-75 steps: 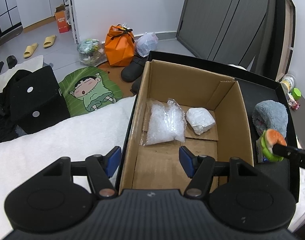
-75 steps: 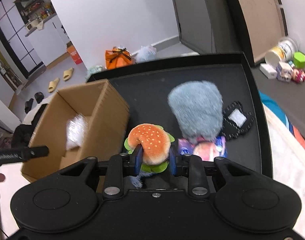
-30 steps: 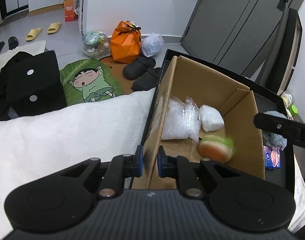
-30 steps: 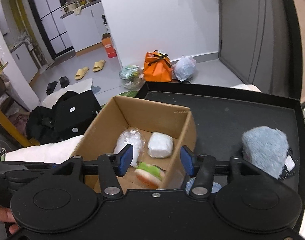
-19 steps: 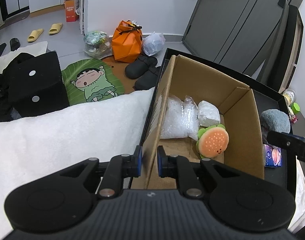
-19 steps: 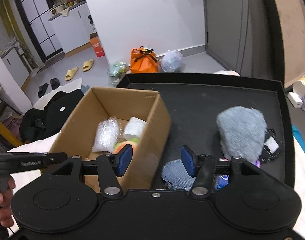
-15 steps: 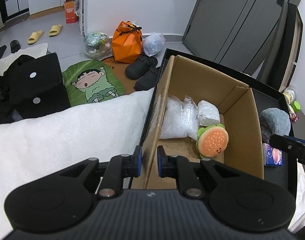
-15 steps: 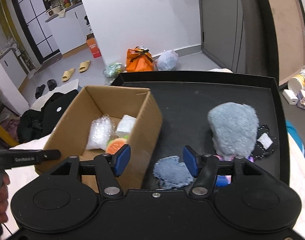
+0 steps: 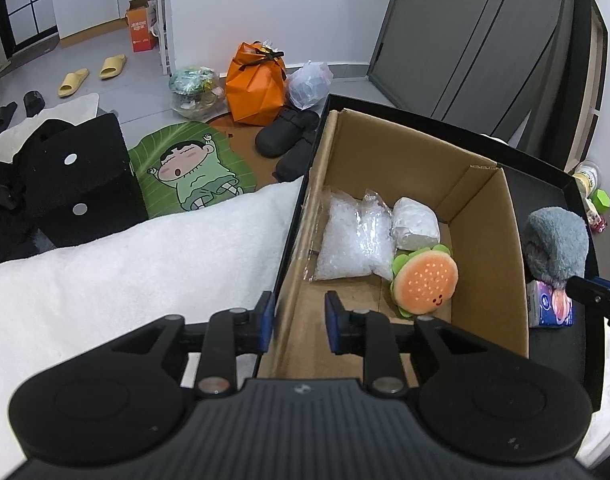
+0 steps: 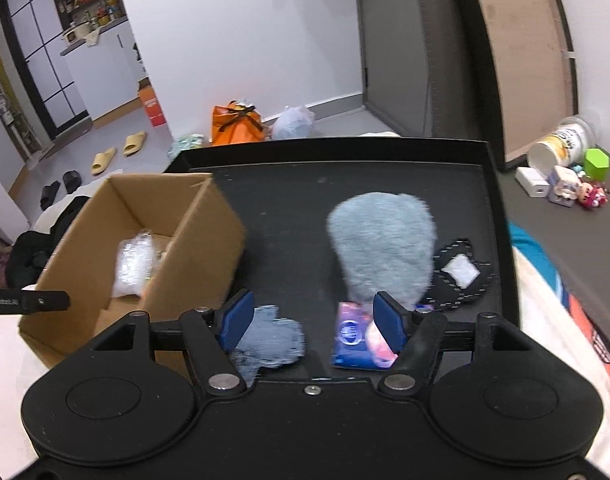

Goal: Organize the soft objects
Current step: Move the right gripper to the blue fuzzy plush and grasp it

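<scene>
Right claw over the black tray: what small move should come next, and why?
Probably lower the right claw onto the small blue denim-like cloth piece lying just below it. Its jaws are opening with nothing between them, and the orange burger plush already sits in the cardboard box.

Right tool (image 10: 311, 324) opening, empty, above denim patch (image 10: 271, 342) and tissue pack (image 10: 355, 340).

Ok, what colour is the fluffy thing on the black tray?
Pale grey-blue; the fluffy thing shows best in the right wrist view.
</scene>
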`<state>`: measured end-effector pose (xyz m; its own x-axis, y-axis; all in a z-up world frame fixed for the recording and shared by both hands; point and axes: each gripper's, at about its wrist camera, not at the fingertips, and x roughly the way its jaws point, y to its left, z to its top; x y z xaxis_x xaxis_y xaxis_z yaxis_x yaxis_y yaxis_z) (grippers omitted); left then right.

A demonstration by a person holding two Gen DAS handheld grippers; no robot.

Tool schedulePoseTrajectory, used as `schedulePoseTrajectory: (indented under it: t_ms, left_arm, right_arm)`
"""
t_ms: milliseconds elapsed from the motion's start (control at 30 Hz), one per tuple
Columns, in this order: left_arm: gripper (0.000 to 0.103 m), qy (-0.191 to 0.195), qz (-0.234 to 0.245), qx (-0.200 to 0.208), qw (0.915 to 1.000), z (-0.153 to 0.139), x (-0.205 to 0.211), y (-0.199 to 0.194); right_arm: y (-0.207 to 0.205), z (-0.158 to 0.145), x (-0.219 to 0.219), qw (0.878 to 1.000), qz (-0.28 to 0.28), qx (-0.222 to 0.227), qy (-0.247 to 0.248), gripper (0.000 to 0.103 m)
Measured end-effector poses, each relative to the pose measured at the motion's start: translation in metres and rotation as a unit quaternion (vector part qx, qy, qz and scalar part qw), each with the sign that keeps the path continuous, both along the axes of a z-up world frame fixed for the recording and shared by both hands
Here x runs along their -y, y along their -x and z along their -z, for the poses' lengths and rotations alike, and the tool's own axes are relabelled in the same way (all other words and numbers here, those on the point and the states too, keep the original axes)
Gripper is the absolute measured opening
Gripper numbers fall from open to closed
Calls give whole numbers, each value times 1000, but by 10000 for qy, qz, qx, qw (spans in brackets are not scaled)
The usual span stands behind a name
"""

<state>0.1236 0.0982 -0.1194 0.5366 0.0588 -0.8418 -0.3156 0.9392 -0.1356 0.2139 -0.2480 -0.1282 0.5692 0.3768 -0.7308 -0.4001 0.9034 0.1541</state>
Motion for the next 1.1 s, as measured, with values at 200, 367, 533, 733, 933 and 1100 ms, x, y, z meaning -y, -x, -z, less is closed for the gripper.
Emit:
schedulePoseTrajectory:
  t_ms: [200,367,533,733,933,1100]
  left_arm:
    - [44,-44,-31,-8,10000,-1,4,-5]
    - [50,-179,31,23,9998,-3,13,-10]
    - [56,-248,30,16,9997,-4,18,-16]
    - [59,-367,-7,-52,9993,-3,20,-23]
    - [61,-419,-19,-108,9991,0,24,-28]
    - [66,-431,-20,-116,9990,0,28,-30]
  right_arm:
    - [-9,7,14,9998,206,-41,24,65]
    - [-15,13,13,9995,285,-113,-1,70]
    - [-20,17,14,9993,368,-50,37,82]
    - [-30,19,12,9991,363,103,171,91]
    - [-42,21,9,9992,307,170,209,91]
    - [-50,25,4,9993,226,172,226,87]
